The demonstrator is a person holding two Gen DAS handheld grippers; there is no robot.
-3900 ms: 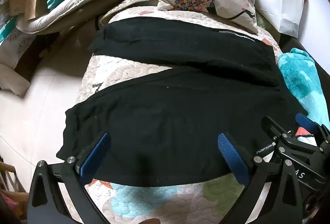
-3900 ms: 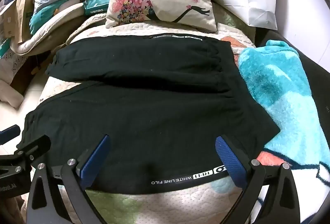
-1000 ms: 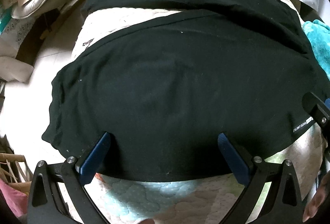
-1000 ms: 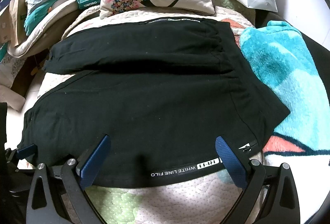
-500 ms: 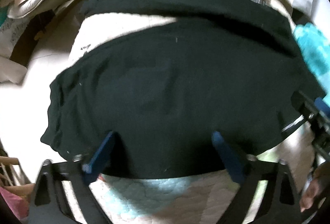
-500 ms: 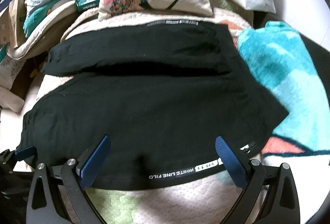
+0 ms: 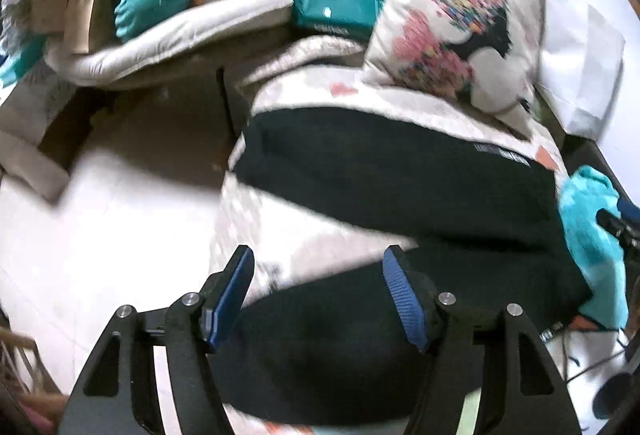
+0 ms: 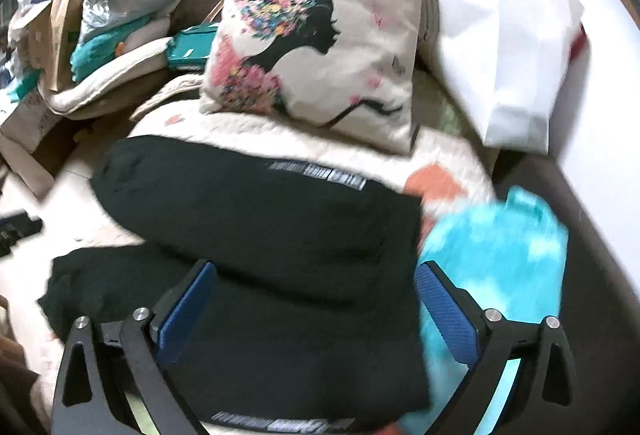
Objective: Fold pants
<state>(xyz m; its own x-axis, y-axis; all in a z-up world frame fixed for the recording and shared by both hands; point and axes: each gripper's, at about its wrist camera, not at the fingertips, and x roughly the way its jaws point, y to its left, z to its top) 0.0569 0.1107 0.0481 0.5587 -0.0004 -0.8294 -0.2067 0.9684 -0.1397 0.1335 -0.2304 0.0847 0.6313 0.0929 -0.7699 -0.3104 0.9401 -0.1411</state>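
Note:
Black pants (image 7: 400, 195) lie spread on a quilted bed, far leg along the back, near leg toward me; they also show in the right wrist view (image 8: 280, 243). My left gripper (image 7: 316, 295) has its jaws narrowed around the near leg's fabric, which bunches up between the blue pads (image 7: 400, 299) and looks lifted. My right gripper (image 8: 316, 307) has its jaws apart with the near edge of the pants, marked by a white printed strip (image 8: 276, 425), raised between them. Both views are blurred by motion.
A flower-print pillow (image 8: 316, 35) and a white bag (image 8: 504, 55) stand behind the pants. A turquoise blanket (image 8: 500, 267) lies right of them. Piled bedding and boxes (image 7: 120, 15) fill the left. The floor (image 7: 100, 235) lies left of the bed.
Both grippers have risen and pushed toward the far side, carrying the near leg's edge with them. The left jaws have narrowed. The far leg and pillow now show much more.

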